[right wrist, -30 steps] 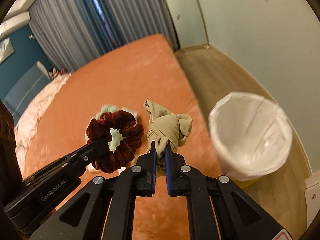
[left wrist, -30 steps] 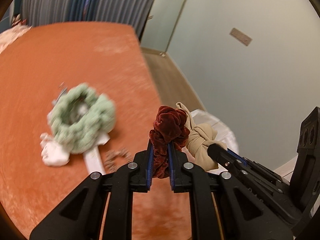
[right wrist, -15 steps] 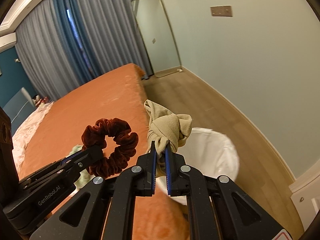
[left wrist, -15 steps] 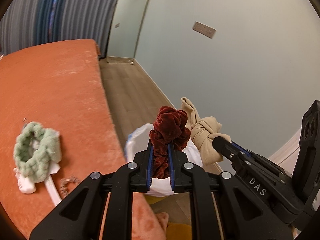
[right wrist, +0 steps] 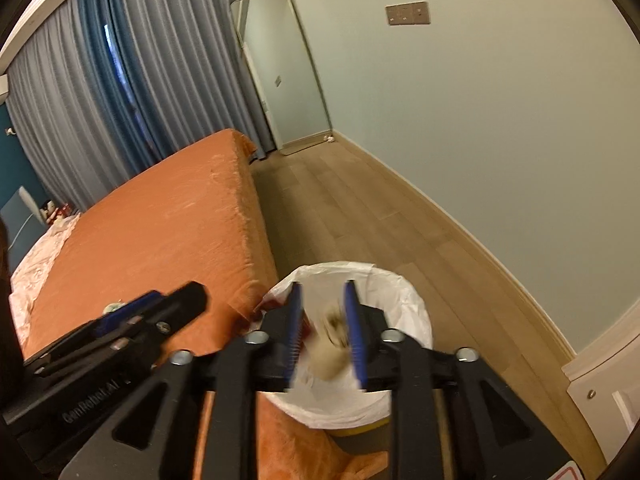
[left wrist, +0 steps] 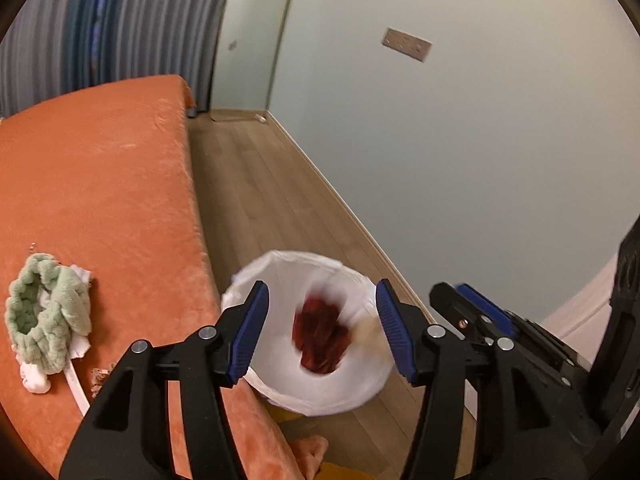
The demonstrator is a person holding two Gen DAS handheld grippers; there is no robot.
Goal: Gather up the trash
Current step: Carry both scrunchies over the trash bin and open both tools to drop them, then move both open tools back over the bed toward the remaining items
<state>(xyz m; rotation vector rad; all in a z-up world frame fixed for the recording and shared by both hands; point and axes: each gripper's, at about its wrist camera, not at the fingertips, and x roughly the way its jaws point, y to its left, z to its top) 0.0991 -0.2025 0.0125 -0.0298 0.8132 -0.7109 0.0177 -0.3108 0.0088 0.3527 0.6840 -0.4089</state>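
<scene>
Both the left gripper [left wrist: 322, 328] and right gripper [right wrist: 323, 334] gape released above the white-lined bin [left wrist: 280, 270], where a blurred red scrunchie [left wrist: 320, 338] and beige cloth [right wrist: 330, 358] tumble; "GenRobot.AI" reads faintly.

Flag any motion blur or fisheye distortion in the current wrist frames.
Left wrist view: the red scrunchie in the lined bin is smeared by motion, the green scrunchie on the bed stays sharp, and the wall line bows. Right wrist view: the beige scrunchie between the open right gripper is blurred, as are the finger edges; the dark corners are vignette.
</scene>
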